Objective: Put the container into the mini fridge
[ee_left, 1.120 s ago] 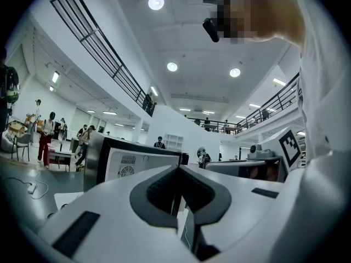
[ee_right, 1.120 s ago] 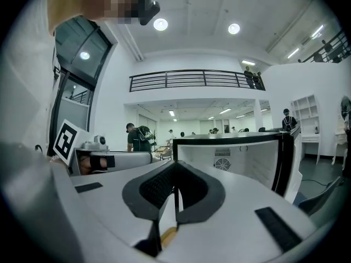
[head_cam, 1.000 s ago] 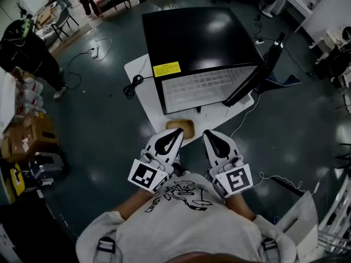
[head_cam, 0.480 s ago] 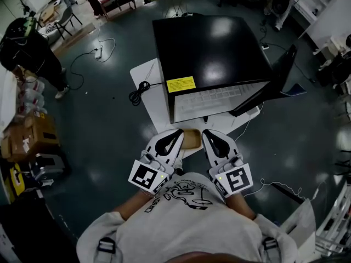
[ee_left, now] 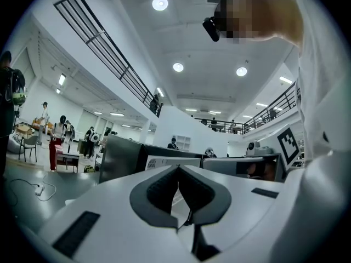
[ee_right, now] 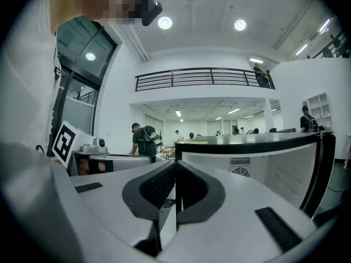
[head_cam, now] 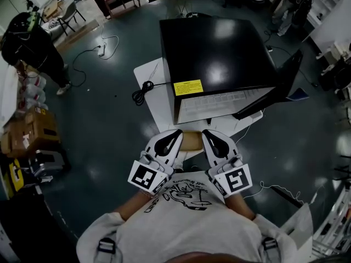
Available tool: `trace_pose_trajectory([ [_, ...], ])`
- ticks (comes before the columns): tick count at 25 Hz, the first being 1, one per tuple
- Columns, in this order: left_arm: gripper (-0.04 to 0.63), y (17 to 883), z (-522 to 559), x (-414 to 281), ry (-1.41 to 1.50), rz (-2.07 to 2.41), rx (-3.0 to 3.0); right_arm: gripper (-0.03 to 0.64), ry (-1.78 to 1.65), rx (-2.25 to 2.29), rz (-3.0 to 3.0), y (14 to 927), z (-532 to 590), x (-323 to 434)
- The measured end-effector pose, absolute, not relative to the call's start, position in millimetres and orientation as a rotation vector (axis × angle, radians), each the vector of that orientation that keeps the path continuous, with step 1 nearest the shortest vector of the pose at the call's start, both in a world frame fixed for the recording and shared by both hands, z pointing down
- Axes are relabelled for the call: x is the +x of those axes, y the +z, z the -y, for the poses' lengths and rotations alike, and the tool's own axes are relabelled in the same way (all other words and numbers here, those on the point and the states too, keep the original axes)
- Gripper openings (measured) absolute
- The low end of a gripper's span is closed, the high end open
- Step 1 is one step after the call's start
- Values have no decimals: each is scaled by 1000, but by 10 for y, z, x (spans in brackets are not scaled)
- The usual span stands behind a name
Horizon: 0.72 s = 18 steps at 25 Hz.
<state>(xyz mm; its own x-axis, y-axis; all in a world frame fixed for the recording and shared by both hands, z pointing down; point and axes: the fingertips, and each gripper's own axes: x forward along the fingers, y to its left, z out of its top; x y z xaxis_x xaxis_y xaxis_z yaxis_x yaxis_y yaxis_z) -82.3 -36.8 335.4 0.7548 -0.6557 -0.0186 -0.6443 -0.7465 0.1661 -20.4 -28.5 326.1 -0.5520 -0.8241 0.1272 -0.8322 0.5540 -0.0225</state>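
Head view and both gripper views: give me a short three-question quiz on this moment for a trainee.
1. Fill in: the jaws of the left gripper and the right gripper are both ____, with nothing between them.
2. True or false: the door of the mini fridge is closed.
3. Where is the container?
A. Inside the mini fridge
B. On the white table in front of the mini fridge, between the two grippers' tips
C. Clamped in the left gripper

Key: 1 shut; 2 false, it stands open; 3 B.
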Motion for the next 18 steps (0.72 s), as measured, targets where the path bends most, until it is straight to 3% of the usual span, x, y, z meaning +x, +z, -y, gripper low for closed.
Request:
trace_pose_trajectory([
  [18,20,3713,370,-732,50,1167,2696,31,209,1279,2633,3630,321,11],
])
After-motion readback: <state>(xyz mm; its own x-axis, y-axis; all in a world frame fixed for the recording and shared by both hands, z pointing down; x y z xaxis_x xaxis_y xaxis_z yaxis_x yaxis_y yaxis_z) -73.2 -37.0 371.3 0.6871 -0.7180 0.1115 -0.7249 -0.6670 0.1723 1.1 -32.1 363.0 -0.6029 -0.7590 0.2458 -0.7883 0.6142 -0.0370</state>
